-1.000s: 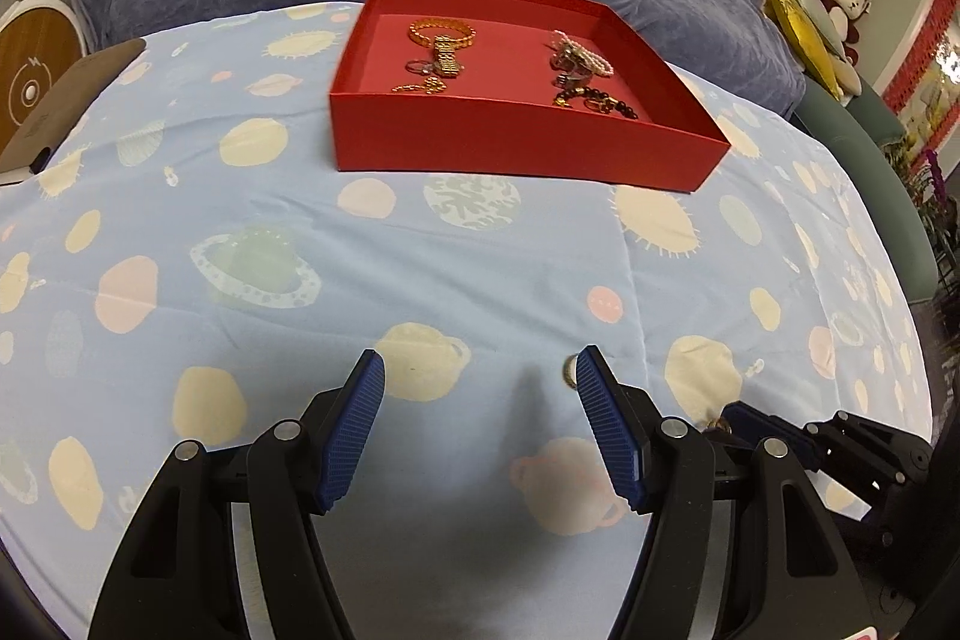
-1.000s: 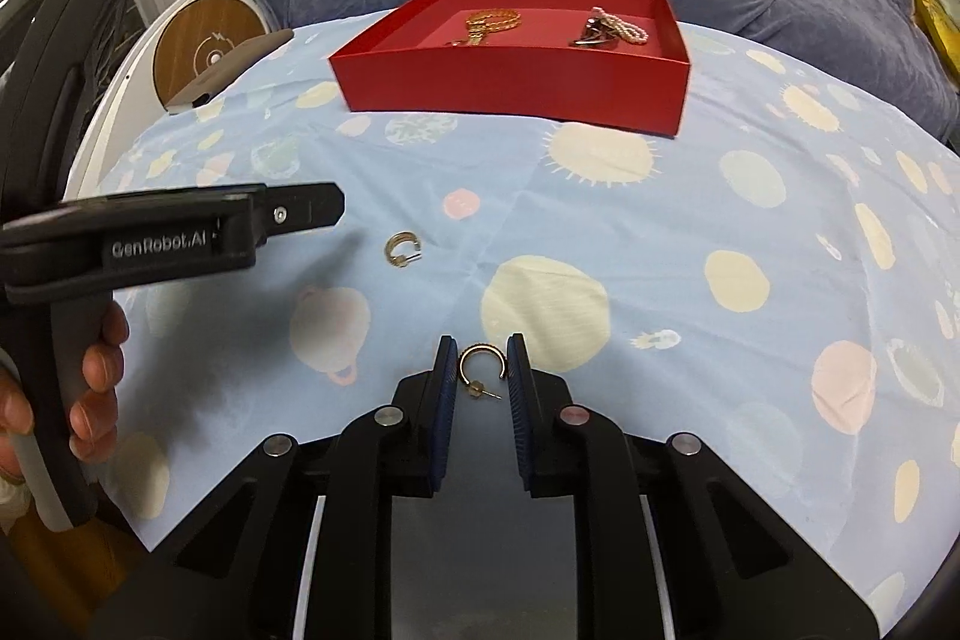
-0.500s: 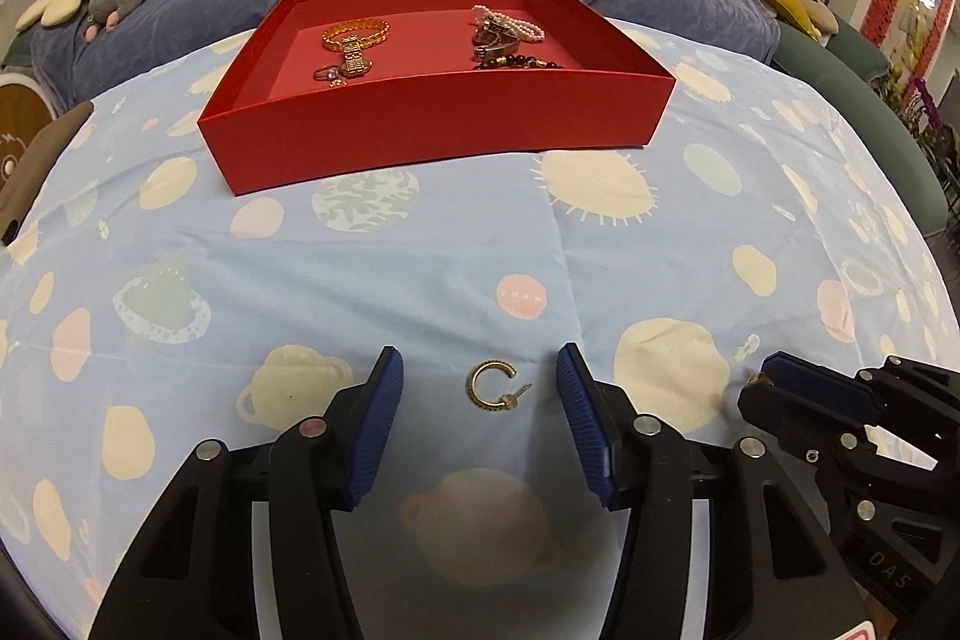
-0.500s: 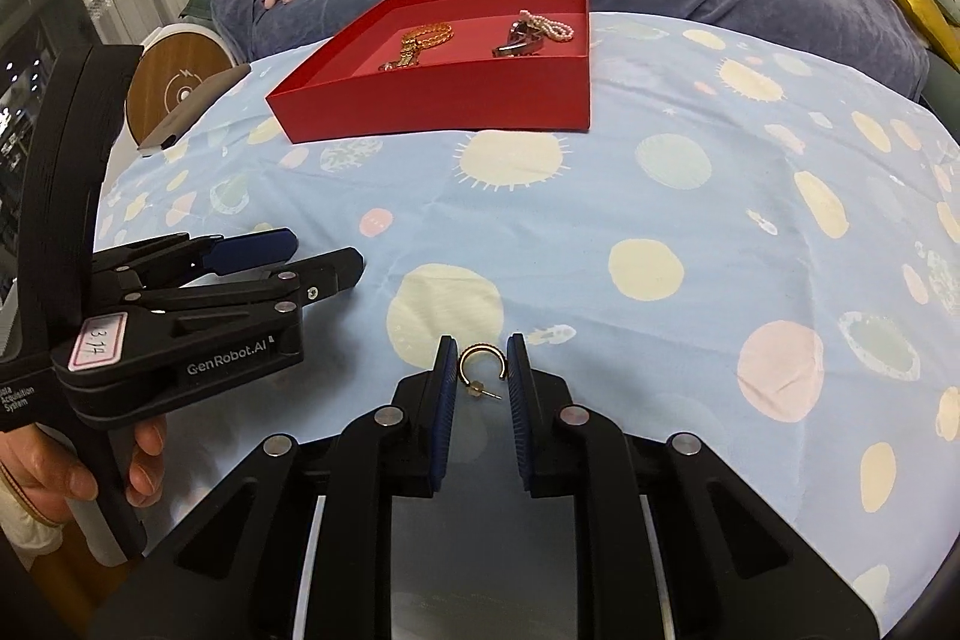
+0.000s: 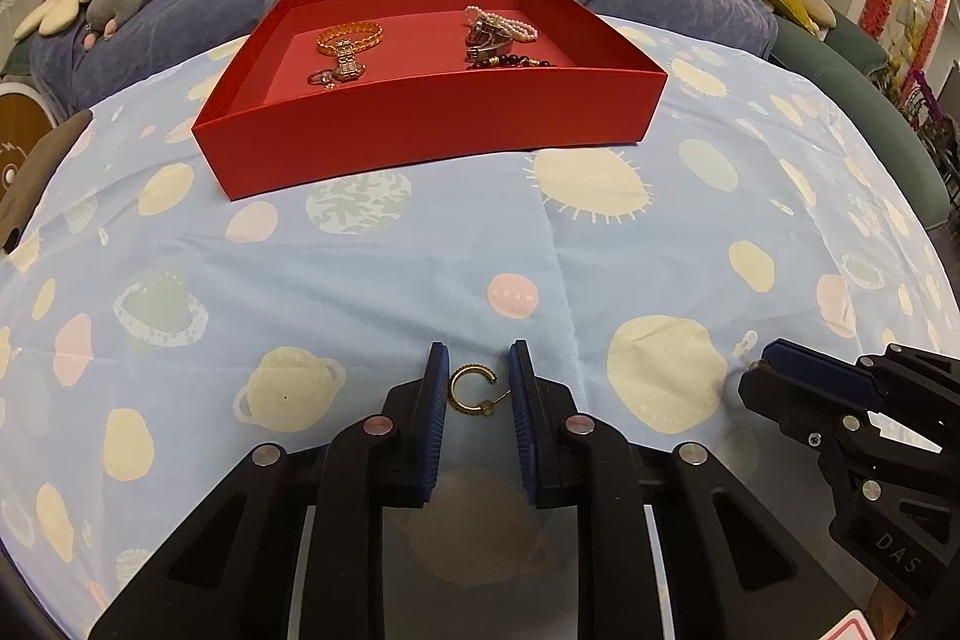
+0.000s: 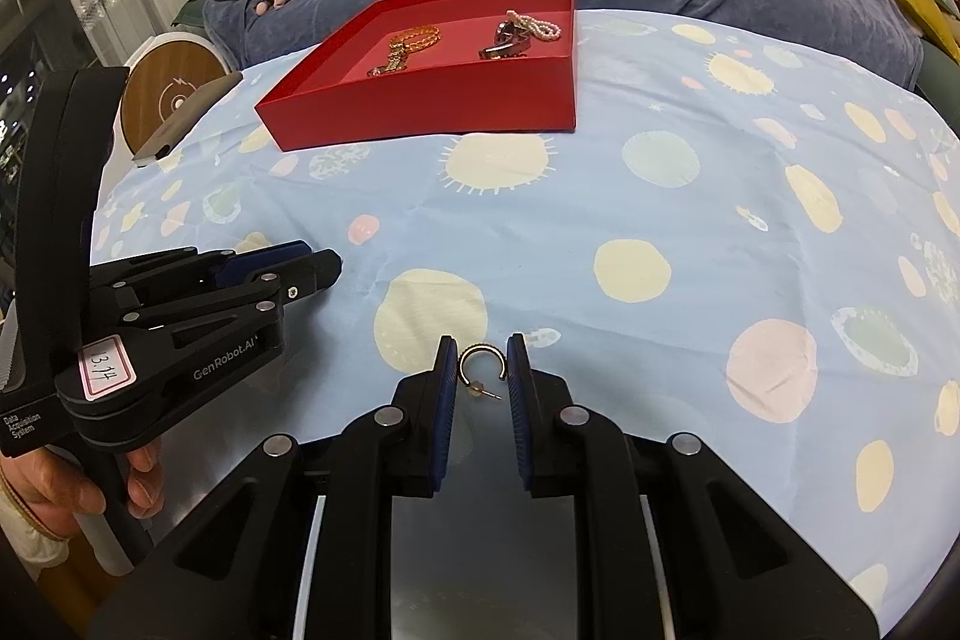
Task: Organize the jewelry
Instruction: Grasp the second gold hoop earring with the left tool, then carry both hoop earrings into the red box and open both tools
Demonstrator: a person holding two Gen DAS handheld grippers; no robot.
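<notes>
Pinching a small gold hoop earring (image 6: 480,367) between its blue pads, the right gripper (image 6: 478,388) has its jaws nearly closed on it, clear of the spotted blue sheet (image 6: 600,196). Beside it, the left gripper (image 5: 478,400) has its jaws drawn in close around a second hoop earring (image 5: 469,391); they look to touch it, post against the right pad, though I cannot tell whether the grip is firm or whether it has left the sheet. To do this well I would squeeze gently and evenly, so the thin ring does not twist or spring out, then raise it straight before travelling. Further off sits the red tray (image 5: 420,130), holding a gold bracelet (image 5: 349,37) on one side and a pearl strand (image 5: 507,25) with darker pieces on the other. Both earrings seem bound there; carry them over the near wall and release low.
</notes>
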